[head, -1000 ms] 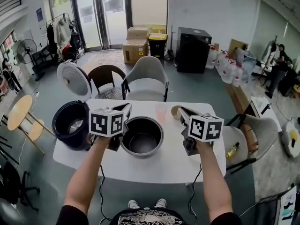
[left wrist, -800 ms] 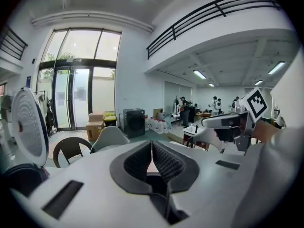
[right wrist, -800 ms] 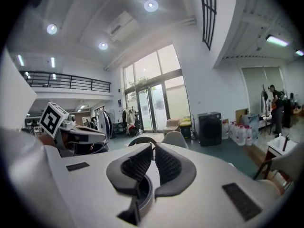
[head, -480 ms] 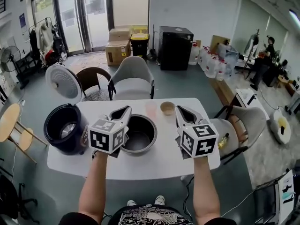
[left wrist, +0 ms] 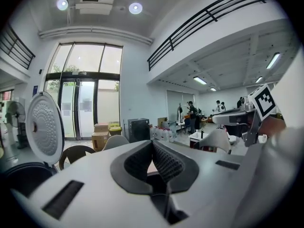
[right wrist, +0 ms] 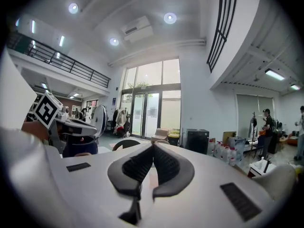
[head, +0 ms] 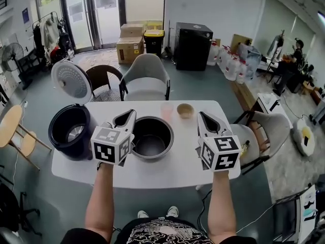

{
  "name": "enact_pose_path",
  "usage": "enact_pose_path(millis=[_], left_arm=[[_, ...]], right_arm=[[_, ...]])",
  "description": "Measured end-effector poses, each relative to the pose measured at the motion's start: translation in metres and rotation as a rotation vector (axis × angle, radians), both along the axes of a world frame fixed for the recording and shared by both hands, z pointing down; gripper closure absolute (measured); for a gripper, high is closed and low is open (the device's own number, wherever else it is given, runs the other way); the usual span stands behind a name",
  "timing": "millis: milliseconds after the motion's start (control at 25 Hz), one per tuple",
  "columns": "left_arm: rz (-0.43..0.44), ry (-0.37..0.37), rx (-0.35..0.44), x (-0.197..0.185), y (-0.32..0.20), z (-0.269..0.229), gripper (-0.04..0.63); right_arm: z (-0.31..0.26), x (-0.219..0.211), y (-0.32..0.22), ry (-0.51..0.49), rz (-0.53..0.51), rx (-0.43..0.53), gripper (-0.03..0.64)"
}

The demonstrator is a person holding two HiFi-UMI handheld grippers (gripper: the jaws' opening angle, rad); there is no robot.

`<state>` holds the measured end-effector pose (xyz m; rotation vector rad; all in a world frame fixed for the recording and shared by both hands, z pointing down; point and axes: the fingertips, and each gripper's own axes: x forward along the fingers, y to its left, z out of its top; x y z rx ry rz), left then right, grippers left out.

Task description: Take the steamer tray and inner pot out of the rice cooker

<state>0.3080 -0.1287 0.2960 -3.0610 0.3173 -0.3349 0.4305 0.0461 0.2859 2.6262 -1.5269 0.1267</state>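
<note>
My left claw (head: 128, 117) was pressed together with nothing between its pads, and my right claw (head: 202, 117) was closed just as tightly and also empty. Neither one touched anything that I could see; both pointed away from me over the white table (head: 172, 169).

The inner pot (head: 152, 141) sat out on the table, upright and empty, its dark inside bare. The rice cooker (head: 63, 141) stood at the table's left end with its lid (head: 71, 81) swung up, well apart from the right claw. A pale pink cup (head: 166, 111) and a small tan bowl (head: 185, 110) stood side by side beyond the pot.

The pot lay between the two claws, with the left one just beside its left rim and the right one farther off to its right.
</note>
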Motion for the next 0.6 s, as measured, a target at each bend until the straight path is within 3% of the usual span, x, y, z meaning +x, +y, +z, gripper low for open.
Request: enact_pose_path(millis=[320,600], left_arm=[[-0.038,-0.008,-0.002,-0.019,-0.015,0.009,0.583],[-0.052,0.007,-0.012,-0.014,-0.017,0.004,0.583]], right_arm=[[0.004,-0.006,-0.010,0.015,-0.003,-0.011,0.603],[0.001,0.003,-0.008,0.010,-0.007,0.001,0.603]])
